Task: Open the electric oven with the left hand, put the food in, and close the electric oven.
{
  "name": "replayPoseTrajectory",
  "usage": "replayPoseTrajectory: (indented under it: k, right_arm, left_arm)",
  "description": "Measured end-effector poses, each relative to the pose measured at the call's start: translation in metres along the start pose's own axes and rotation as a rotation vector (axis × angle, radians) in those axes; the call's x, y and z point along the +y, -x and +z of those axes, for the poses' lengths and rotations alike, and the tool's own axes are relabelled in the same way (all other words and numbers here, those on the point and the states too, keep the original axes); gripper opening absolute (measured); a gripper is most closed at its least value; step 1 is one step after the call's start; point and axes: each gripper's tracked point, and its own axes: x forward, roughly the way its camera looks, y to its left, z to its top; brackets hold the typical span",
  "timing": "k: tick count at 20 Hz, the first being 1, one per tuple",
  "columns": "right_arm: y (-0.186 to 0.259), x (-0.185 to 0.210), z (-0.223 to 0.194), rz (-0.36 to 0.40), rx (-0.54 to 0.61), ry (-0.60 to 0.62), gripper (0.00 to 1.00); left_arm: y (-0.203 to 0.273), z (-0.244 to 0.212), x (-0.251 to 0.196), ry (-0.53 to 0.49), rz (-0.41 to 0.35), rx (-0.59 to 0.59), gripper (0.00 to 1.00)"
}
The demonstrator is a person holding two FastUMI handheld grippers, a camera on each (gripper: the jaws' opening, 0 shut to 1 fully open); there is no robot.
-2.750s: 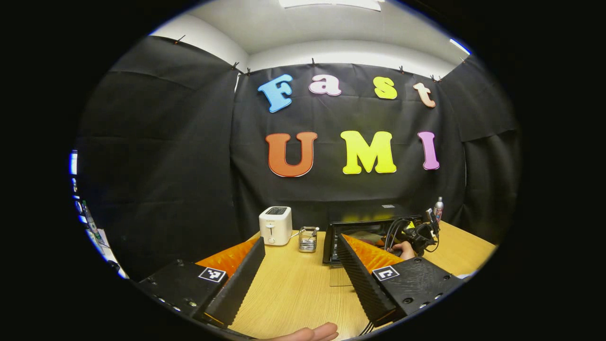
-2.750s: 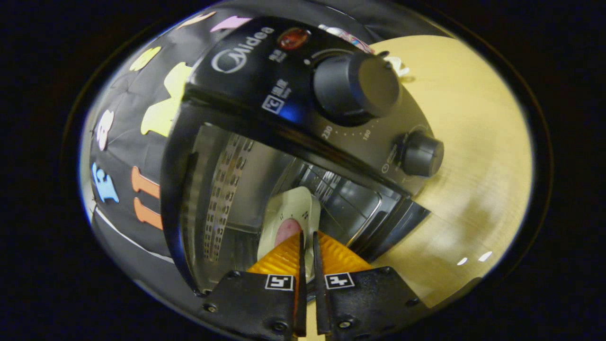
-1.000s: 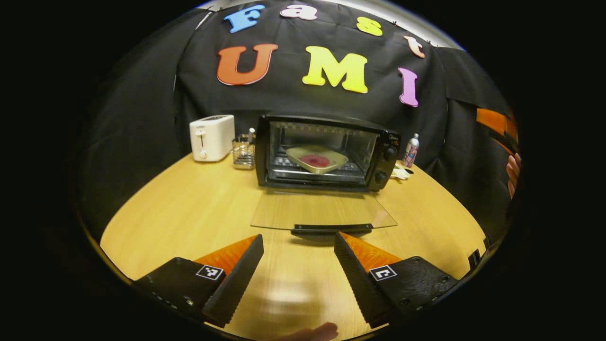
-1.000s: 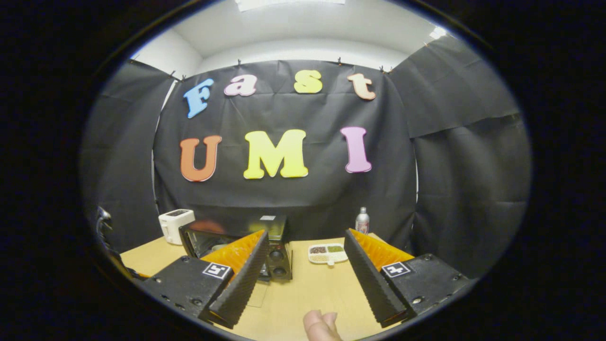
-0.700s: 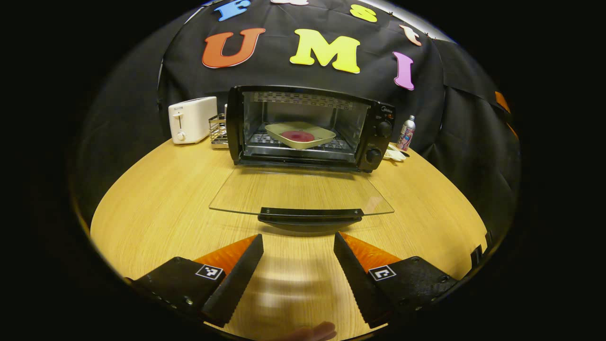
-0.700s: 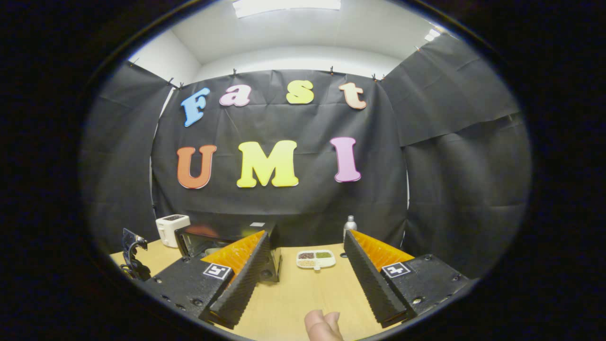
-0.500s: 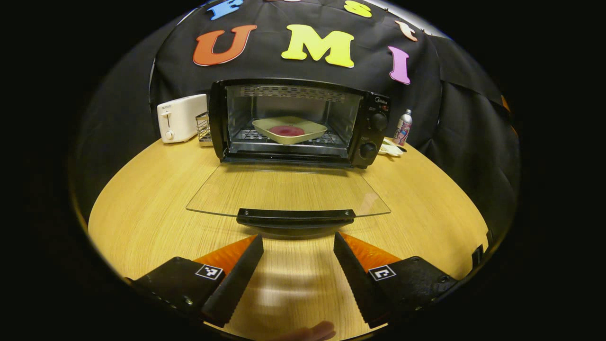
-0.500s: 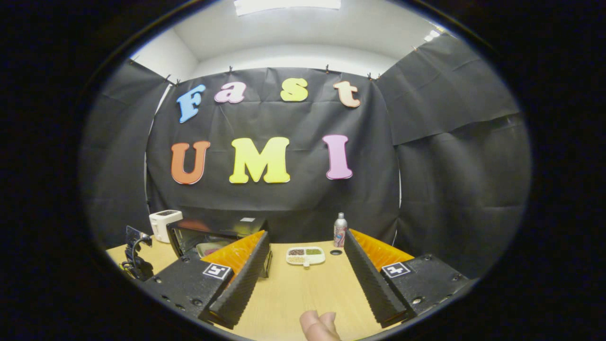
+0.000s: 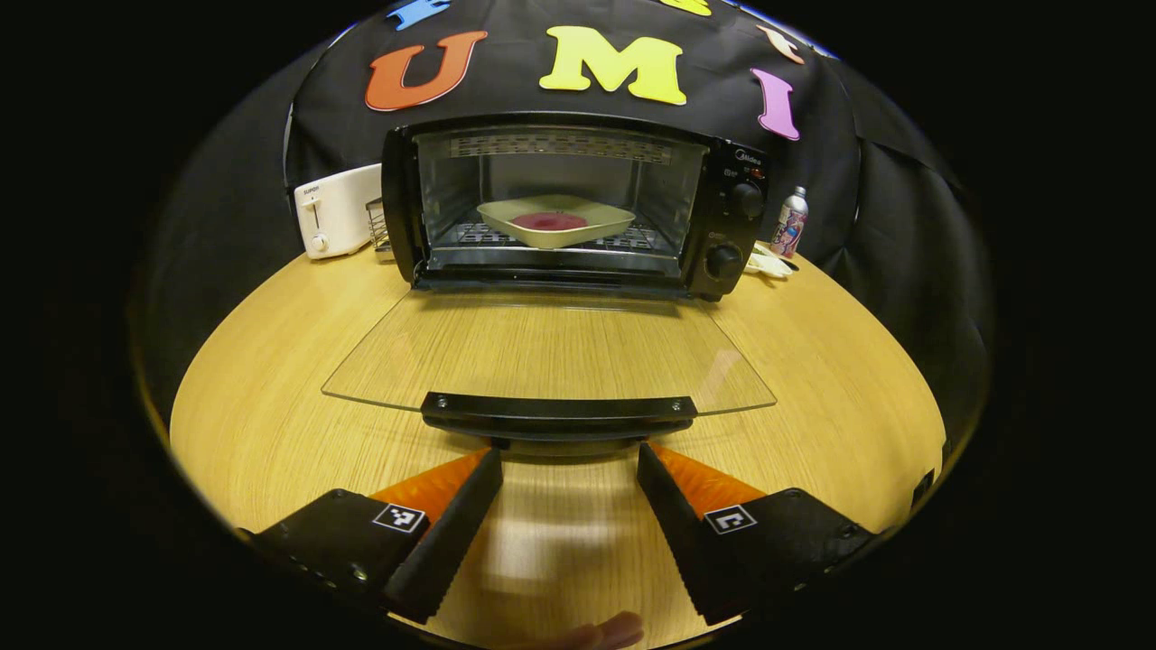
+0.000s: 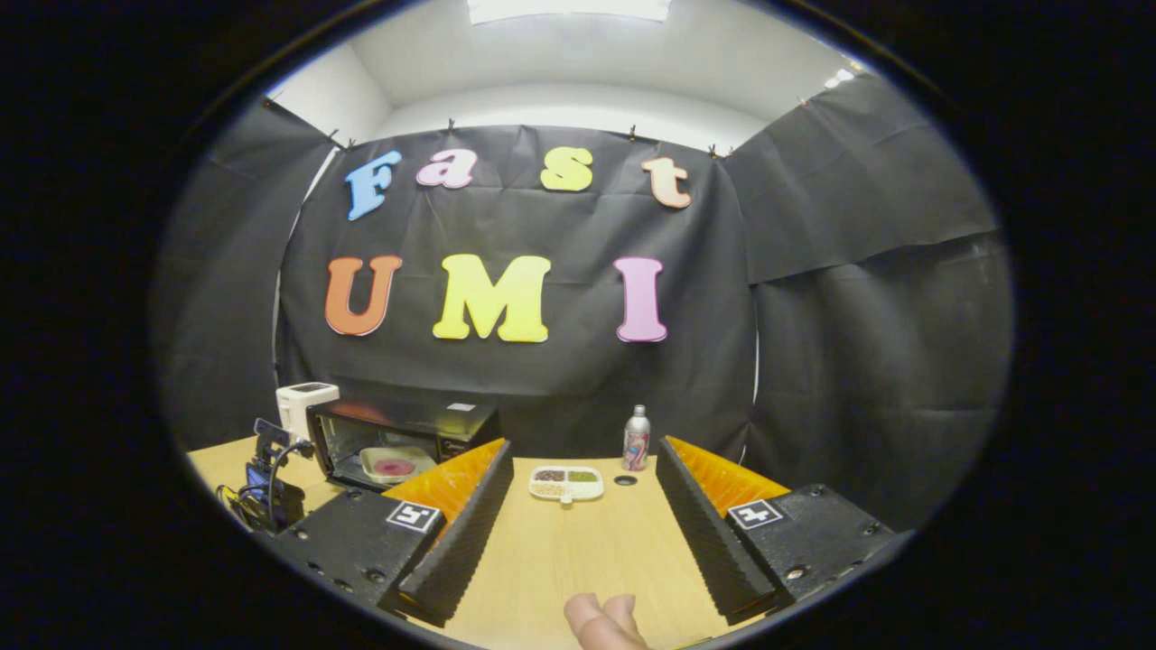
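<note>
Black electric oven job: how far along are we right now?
Done: the black electric oven is open, its glass door lying flat, and the cream dish of red food sits on the rack inside. In hand: the open left gripper faces the door's black handle. Left: grip it and close the door.

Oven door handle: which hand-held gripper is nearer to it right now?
Left. The left hand-held gripper sits open just short of the oven door handle; the right hand-held gripper is open, well off to the oven's right.
</note>
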Motion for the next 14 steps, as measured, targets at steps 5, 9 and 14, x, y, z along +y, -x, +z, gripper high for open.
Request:
replayPoseTrajectory:
  k: [5, 9, 14]
  right_arm:
    - [0.005, -0.002, 0.0, -0.002, -0.002, 0.011, 0.96]
    - [0.006, -0.005, -0.001, -0.008, 0.008, 0.012, 0.96]
    - [0.007, -0.005, -0.002, -0.015, 0.014, 0.016, 0.96]
  left_arm:
    - [0.001, -0.001, 0.0, -0.004, 0.001, 0.005, 0.96]
    - [0.005, 0.003, 0.0, -0.008, 0.007, -0.002, 1.0]
    - [0.011, 0.012, 0.0, -0.006, 0.009, -0.009, 0.96]
